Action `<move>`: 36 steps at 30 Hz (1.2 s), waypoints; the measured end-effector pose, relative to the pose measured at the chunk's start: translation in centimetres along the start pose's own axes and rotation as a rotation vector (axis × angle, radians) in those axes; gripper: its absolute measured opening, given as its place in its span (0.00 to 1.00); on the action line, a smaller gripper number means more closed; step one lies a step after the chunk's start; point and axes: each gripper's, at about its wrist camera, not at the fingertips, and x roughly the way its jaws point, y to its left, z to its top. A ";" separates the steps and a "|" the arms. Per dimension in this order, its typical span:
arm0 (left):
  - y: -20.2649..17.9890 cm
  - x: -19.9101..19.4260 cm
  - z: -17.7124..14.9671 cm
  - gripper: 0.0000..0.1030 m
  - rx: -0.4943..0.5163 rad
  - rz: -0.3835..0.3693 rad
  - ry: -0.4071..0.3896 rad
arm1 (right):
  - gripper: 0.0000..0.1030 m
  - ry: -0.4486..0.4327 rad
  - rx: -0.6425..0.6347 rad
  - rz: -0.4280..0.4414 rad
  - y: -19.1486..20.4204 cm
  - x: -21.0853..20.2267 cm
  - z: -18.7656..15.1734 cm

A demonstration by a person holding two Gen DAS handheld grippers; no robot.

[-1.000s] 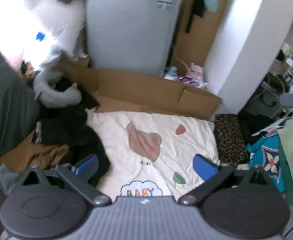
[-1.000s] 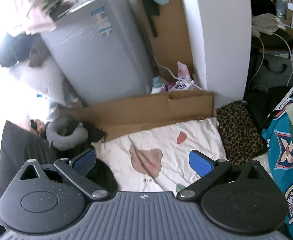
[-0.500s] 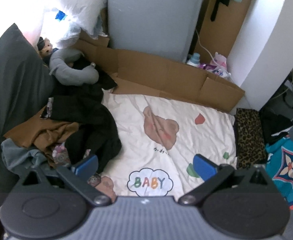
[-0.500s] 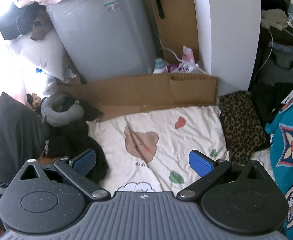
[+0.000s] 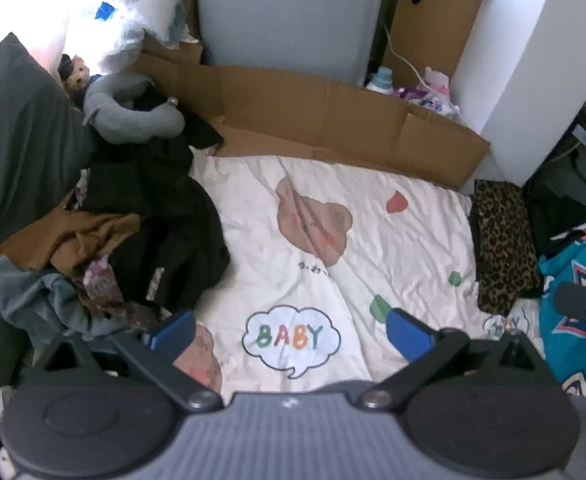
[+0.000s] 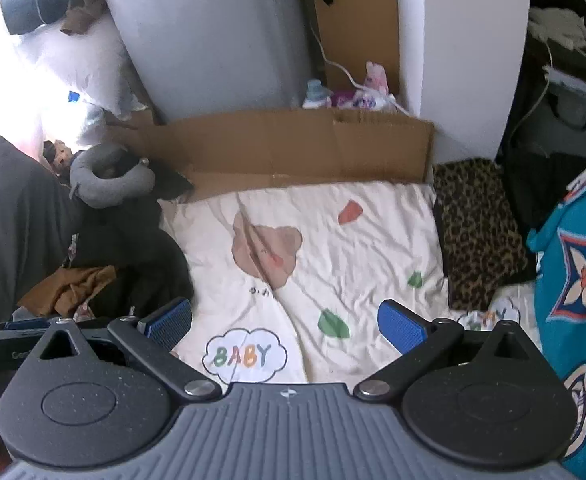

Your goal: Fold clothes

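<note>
A cream bear-print blanket [image 5: 333,248] covers the floor, and your clothes pile [image 5: 133,232] slumps on its left edge. Both your left gripper [image 5: 289,330] and right gripper [image 6: 285,322] hover over the blanket, jaws wide apart, empty. That black garment [image 5: 181,216] looks soft and floppy, so pinch it at an outer hem beside the blanket.

Daylight floods in from the upper left of both views, blowing the white pillow [image 5: 133,4] out to glare; the right side sits dim. Both pictures are slightly soft, fisheye bending the edges into dark corners
</note>
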 end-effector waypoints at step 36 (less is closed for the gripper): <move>-2.9 2.1 -2.2 0.96 0.082 0.042 0.004 | 0.99 0.117 -0.090 -0.003 -1.5 3.3 -2.0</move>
